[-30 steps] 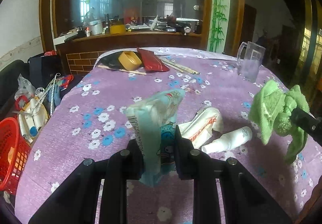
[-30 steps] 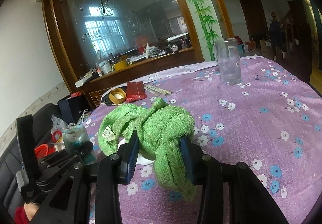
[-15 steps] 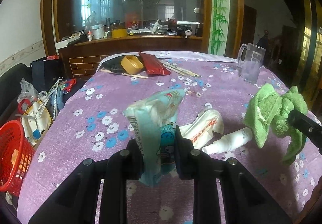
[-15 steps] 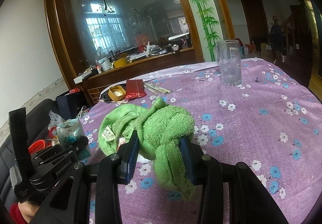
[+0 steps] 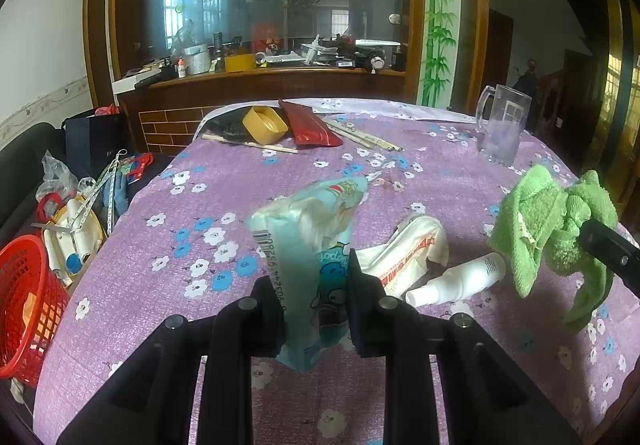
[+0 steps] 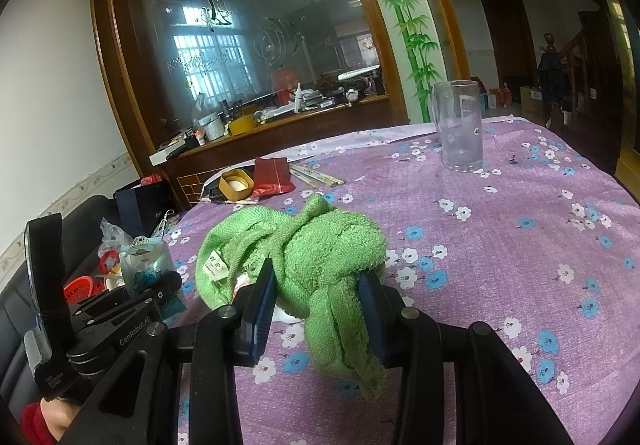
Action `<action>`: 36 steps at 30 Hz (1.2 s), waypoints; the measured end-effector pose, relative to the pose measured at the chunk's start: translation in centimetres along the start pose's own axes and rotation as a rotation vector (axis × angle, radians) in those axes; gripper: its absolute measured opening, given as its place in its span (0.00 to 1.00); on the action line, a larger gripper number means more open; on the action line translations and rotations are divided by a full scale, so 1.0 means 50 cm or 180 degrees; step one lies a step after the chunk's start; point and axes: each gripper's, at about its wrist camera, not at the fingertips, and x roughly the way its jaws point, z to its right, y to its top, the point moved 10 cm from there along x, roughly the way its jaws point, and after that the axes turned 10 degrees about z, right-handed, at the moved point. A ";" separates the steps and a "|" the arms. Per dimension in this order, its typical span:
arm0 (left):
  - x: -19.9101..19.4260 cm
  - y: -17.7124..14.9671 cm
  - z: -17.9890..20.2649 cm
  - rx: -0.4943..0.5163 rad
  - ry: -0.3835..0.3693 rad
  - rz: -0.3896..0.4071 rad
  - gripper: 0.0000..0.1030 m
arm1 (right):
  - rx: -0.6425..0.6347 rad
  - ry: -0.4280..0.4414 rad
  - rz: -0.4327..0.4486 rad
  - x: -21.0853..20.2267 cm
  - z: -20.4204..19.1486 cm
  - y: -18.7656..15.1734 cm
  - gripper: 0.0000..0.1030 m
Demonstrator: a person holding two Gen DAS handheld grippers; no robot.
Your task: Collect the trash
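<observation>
My left gripper (image 5: 316,285) is shut on a light blue printed wrapper (image 5: 312,229), held upright above the purple flowered tablecloth (image 5: 200,205). Just right of it on the cloth lie a crumpled white wrapper with red print (image 5: 408,249) and a small white bottle (image 5: 460,281) on its side. My right gripper (image 6: 316,285) is shut on a bunched green cloth (image 6: 312,245), which hangs over the table's right part. In the right wrist view the left gripper (image 6: 160,285) and its blue wrapper (image 6: 144,265) show at the left.
A red mesh basket (image 5: 24,305) stands off the table's left edge, beside a tray of clutter (image 5: 72,237). A clear glass mug (image 6: 460,125) stands at the back right. A yellow tape roll (image 5: 264,123), a red pouch (image 5: 308,125) and chopsticks (image 5: 360,135) lie at the far side.
</observation>
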 end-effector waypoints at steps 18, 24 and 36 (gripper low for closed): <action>0.002 -0.001 -0.005 -0.0005 0.0011 0.0004 0.22 | -0.0001 0.0004 0.0002 0.000 -0.001 0.000 0.42; 0.004 -0.002 -0.011 0.0003 0.0039 0.0006 0.22 | 0.0010 -0.0004 -0.0002 0.001 0.000 0.001 0.42; 0.002 -0.007 0.000 0.0033 0.0003 -0.0024 0.22 | 0.0090 -0.0054 -0.0053 0.010 0.021 0.002 0.42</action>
